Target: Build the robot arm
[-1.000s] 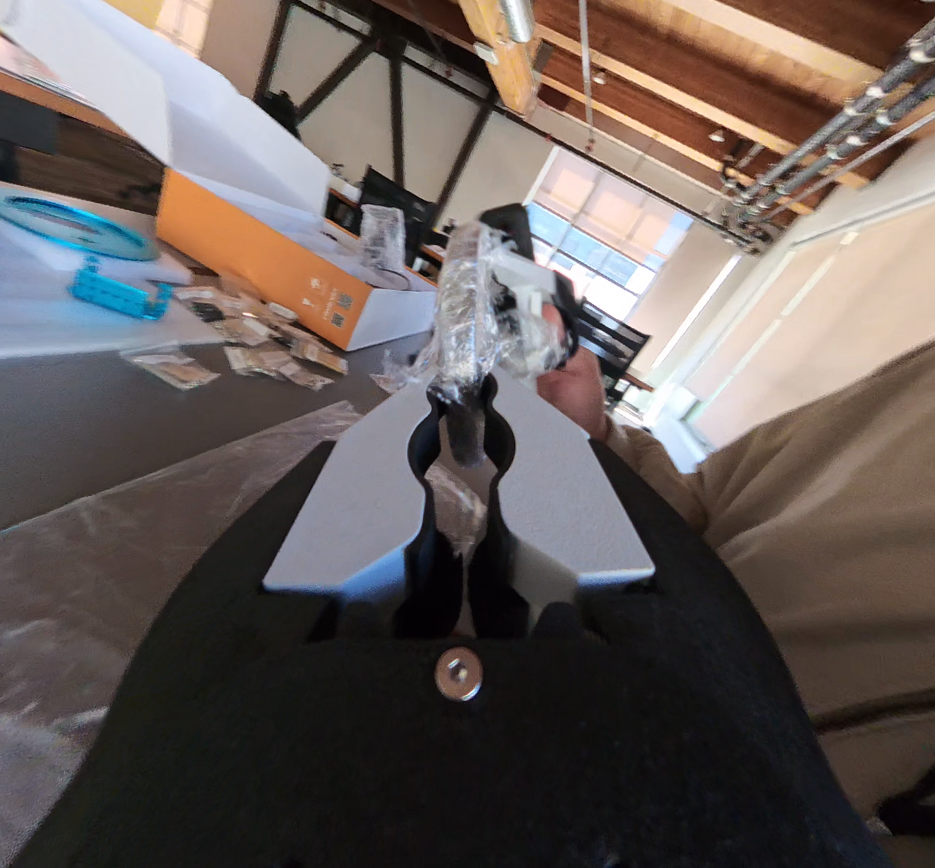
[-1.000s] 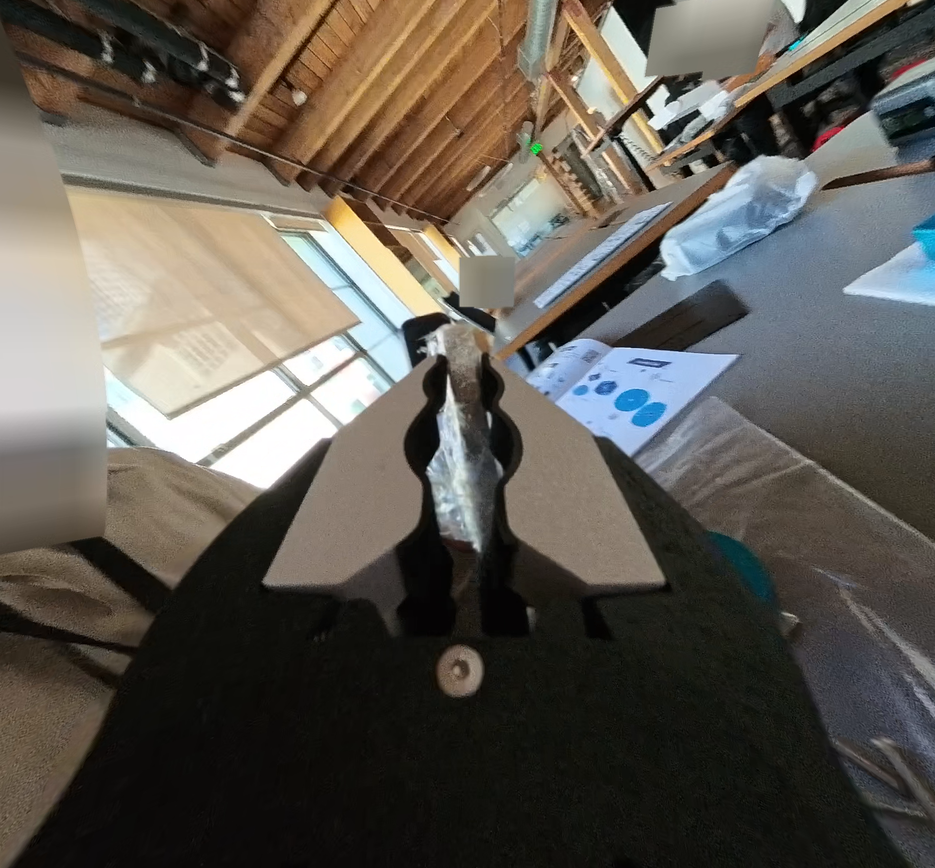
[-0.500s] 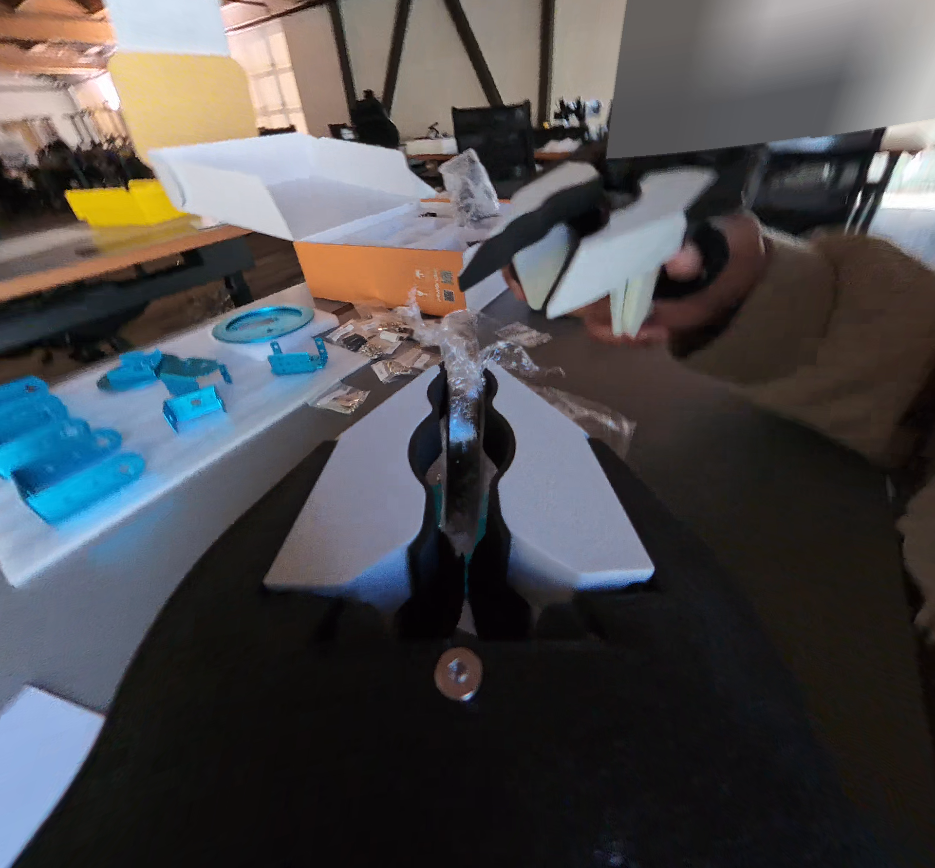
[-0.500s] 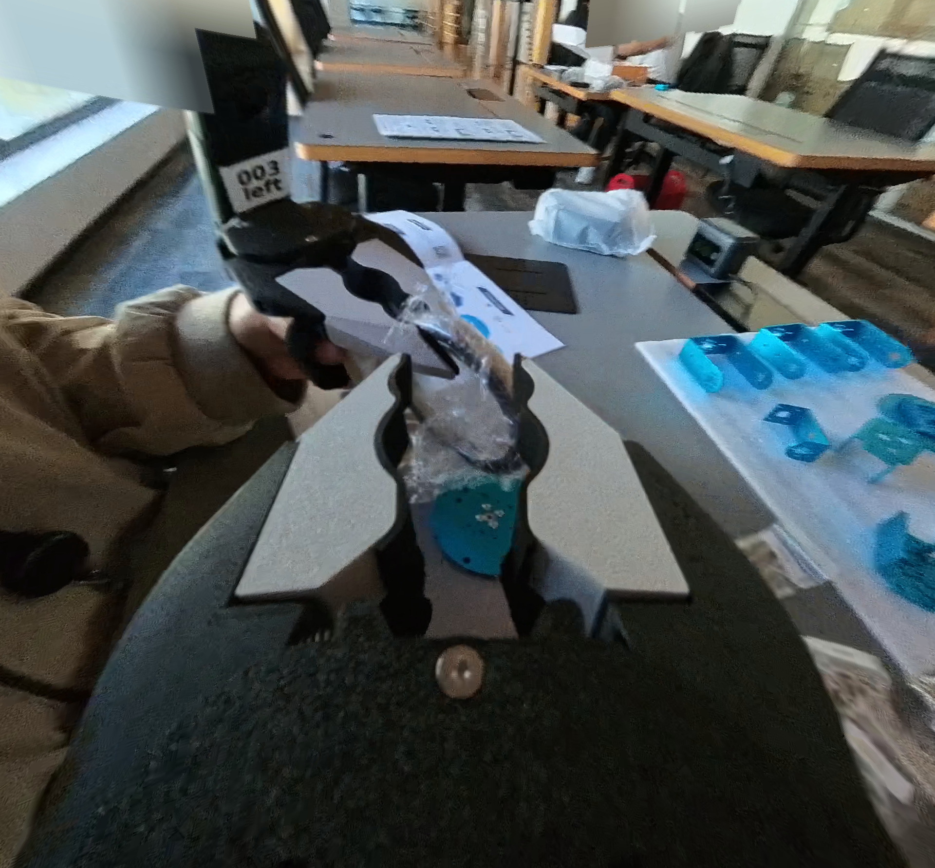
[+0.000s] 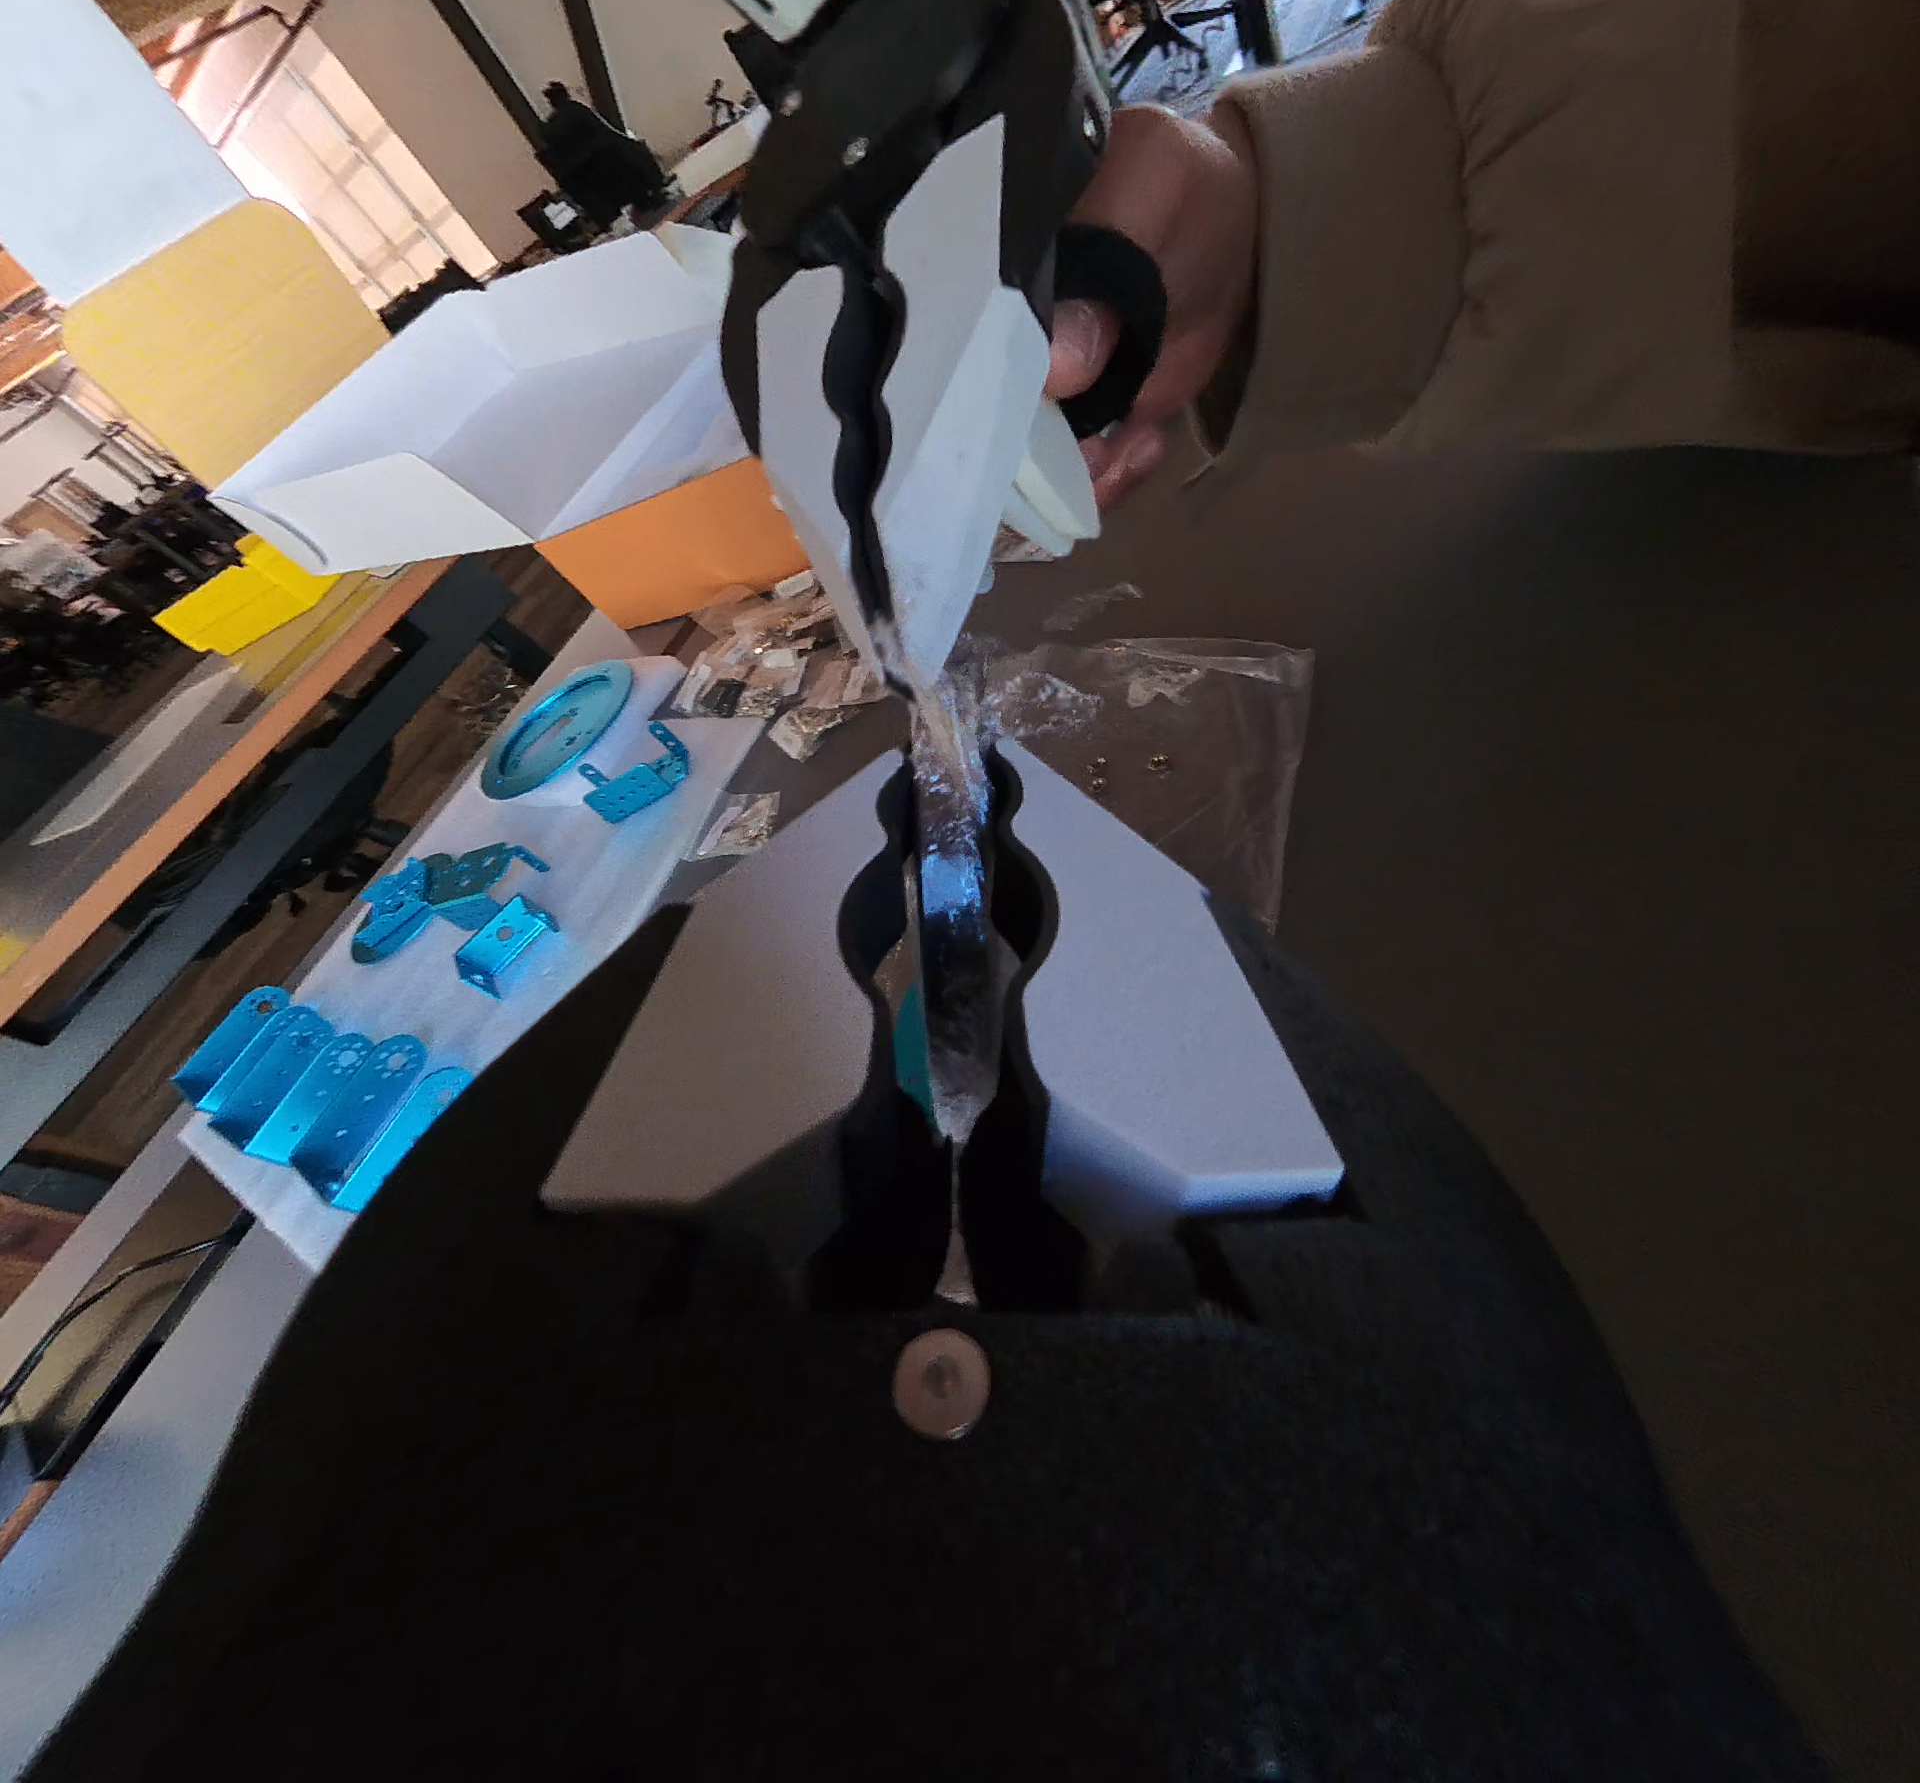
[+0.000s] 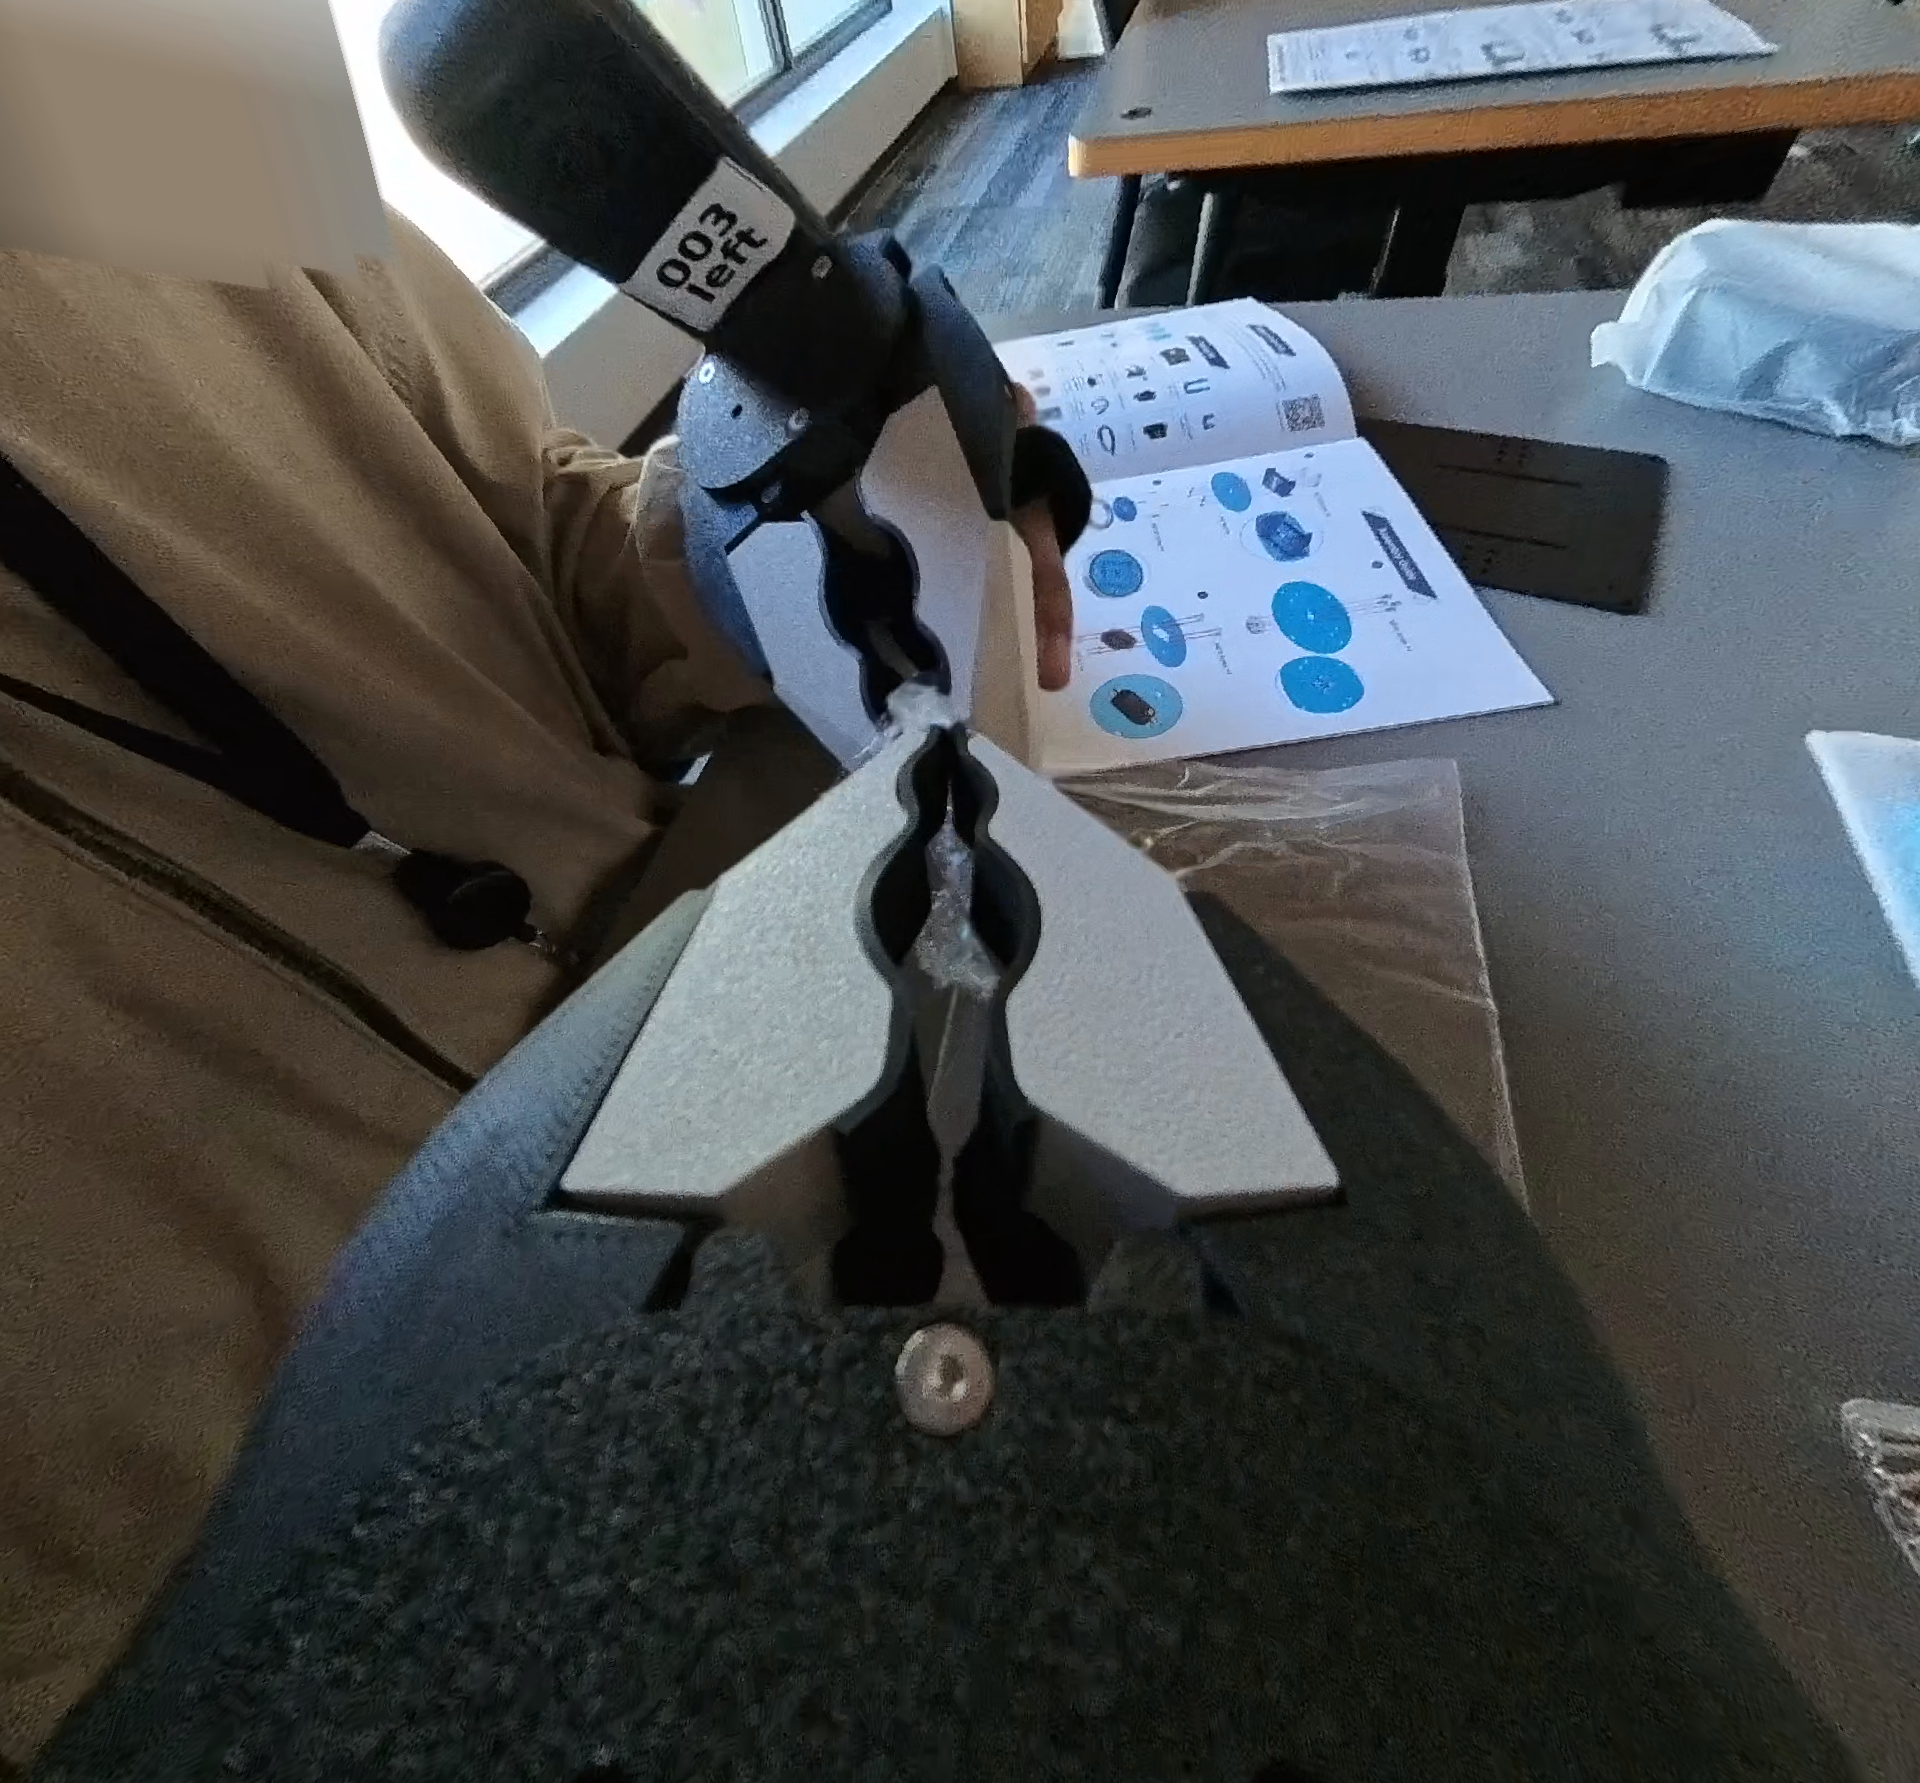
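Observation:
My left gripper (image 5: 951,762) is shut on a small clear plastic bag (image 5: 951,912) with a dark and blue part inside, held above the grey table (image 6: 1662,902). My right gripper (image 6: 948,746) is shut on the twisted end of the same bag (image 6: 951,912). The two grippers meet tip to tip. In the left wrist view the right gripper (image 5: 896,663) comes down from above. In the right wrist view the left gripper (image 6: 906,694) comes down from the upper left. A person in a tan jacket holds both.
Several blue metal brackets (image 5: 436,902) and a blue ring (image 5: 556,731) lie on white foam at the left. An open orange box (image 5: 665,538), small screw bags (image 5: 769,684), a clear plastic sheet (image 6: 1299,860), an open booklet (image 6: 1299,590), a black plate (image 6: 1538,518) and a white wrapped bundle (image 6: 1787,341) lie on the table.
Both grippers swung down from pointing at the ceiling toward the table. The right gripper opened, then shut on the bag's end, and the grippers now meet tip to tip.

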Motion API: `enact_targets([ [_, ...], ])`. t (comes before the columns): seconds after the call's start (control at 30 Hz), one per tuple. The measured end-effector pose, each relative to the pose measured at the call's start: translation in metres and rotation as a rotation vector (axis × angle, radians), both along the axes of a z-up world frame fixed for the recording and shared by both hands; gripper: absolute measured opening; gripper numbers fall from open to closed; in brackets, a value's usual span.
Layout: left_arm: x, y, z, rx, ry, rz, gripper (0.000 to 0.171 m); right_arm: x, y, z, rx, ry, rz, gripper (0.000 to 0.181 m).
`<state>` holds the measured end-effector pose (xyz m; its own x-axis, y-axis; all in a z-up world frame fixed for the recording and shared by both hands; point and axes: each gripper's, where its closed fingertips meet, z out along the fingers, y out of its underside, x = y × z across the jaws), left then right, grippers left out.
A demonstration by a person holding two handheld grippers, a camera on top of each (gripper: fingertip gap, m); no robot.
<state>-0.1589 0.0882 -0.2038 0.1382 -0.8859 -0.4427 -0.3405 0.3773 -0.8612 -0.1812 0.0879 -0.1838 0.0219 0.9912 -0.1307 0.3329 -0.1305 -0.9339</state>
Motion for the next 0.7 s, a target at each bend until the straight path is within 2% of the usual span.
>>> enact_targets([
  [0.3,-0.003,-0.006,-0.003,0.073,0.03,0.028,0.01,0.01,-0.007,-0.004,0.007,0.092,-0.017,0.0],
  [0.43,-0.005,-0.011,-0.003,0.042,0.005,-0.002,0.01,0.01,-0.013,-0.002,0.021,0.111,0.005,0.0],
  [0.53,-0.006,-0.005,-0.004,0.044,0.016,0.029,0.01,0.004,-0.002,-0.001,0.119,0.06,-0.068,0.0],
  [0.63,-0.006,-0.007,0.004,-0.039,-0.054,0.003,0.009,-0.007,0.014,0.005,0.256,0.032,-0.173,0.0],
  [0.7,-0.012,-0.002,0.011,-0.072,-0.11,0.016,0.009,-0.004,0.021,0.01,0.27,0.061,-0.241,0.0],
])
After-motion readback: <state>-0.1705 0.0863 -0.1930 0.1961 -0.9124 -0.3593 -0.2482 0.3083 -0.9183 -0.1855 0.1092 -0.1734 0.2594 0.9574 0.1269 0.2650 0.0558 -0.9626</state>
